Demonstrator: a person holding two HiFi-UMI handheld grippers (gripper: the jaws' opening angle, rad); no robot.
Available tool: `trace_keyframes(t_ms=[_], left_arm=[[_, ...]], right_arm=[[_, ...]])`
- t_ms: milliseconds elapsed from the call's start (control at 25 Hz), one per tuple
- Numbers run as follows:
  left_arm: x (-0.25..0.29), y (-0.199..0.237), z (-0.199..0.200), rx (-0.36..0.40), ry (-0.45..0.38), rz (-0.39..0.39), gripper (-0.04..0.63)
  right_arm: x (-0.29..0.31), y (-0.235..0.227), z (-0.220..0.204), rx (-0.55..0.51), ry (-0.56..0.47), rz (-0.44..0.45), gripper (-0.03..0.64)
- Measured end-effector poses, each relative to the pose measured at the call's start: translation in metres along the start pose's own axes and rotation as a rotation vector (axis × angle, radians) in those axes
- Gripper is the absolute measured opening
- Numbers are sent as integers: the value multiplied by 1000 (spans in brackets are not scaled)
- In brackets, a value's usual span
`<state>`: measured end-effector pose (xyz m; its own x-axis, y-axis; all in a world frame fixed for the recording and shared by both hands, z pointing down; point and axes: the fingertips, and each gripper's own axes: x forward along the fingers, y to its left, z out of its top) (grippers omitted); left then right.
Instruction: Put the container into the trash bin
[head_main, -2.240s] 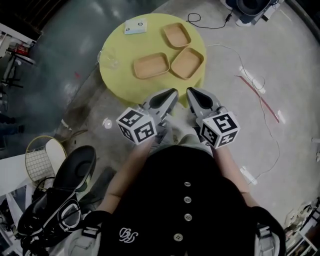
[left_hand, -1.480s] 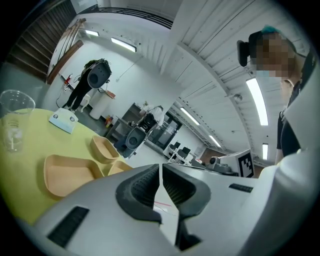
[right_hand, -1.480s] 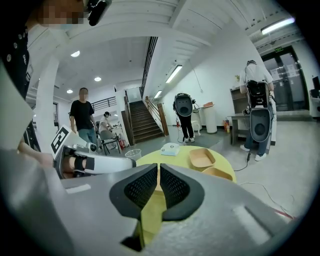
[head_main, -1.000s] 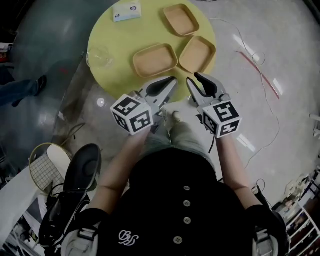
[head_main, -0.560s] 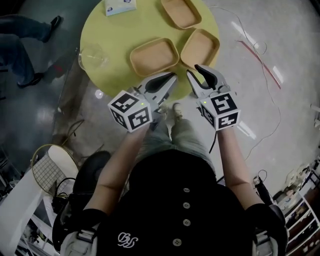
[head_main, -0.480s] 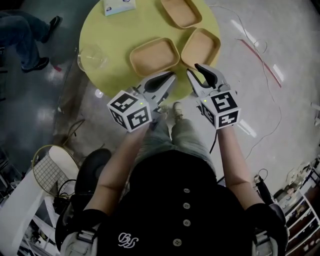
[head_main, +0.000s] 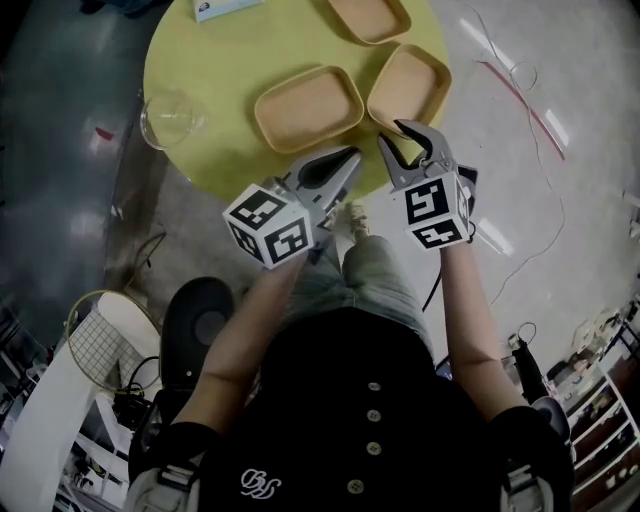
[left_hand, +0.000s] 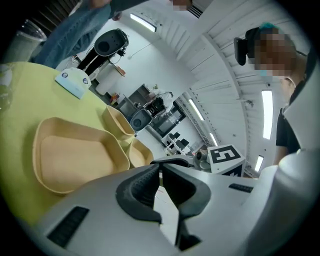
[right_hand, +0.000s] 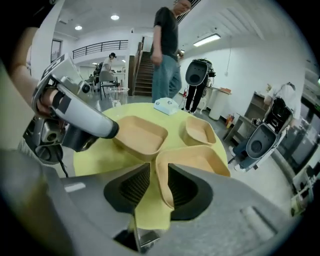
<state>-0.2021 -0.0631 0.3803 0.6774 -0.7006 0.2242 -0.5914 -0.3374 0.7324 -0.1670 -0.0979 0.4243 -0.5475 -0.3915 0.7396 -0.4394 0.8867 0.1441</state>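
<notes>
Yellow table (head_main: 225, 70), glossy grey floor (head_main: 585, 75)

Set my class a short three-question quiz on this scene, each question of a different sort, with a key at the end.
1. Multiple choice: how many tan containers lie on the yellow table? A two, B three, C five.
2. True or false: the left gripper has its jaws shut with nothing between them.
3. Short answer: which gripper's jaws stand apart, lined up with the rim of one container?
Key: 1 B. 2 true. 3 the right gripper.
</notes>
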Motion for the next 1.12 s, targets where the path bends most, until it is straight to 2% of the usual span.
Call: trace_keyframes(t_ms=[160, 360, 440, 600, 680, 1120], left_arm=[[8, 4, -7, 19, 32, -9, 29], [13, 4, -14, 35, 61, -19, 29], [14, 5, -15, 33, 64, -20, 29], [13, 5, -19, 34, 79, -27, 29], [12, 5, -20, 55, 94, -24, 29], [10, 1, -17, 87, 105, -52, 29]], right_arm=[[10, -1, -4, -45, 33, 2, 101], [18, 3, -9, 1, 50, 44, 101], [23, 2, -12, -23, 66, 38, 99], [29, 1, -18, -98, 101, 3, 34], [29, 0, -19, -109, 109, -2, 28], [10, 12, -1, 6, 18, -24, 20]])
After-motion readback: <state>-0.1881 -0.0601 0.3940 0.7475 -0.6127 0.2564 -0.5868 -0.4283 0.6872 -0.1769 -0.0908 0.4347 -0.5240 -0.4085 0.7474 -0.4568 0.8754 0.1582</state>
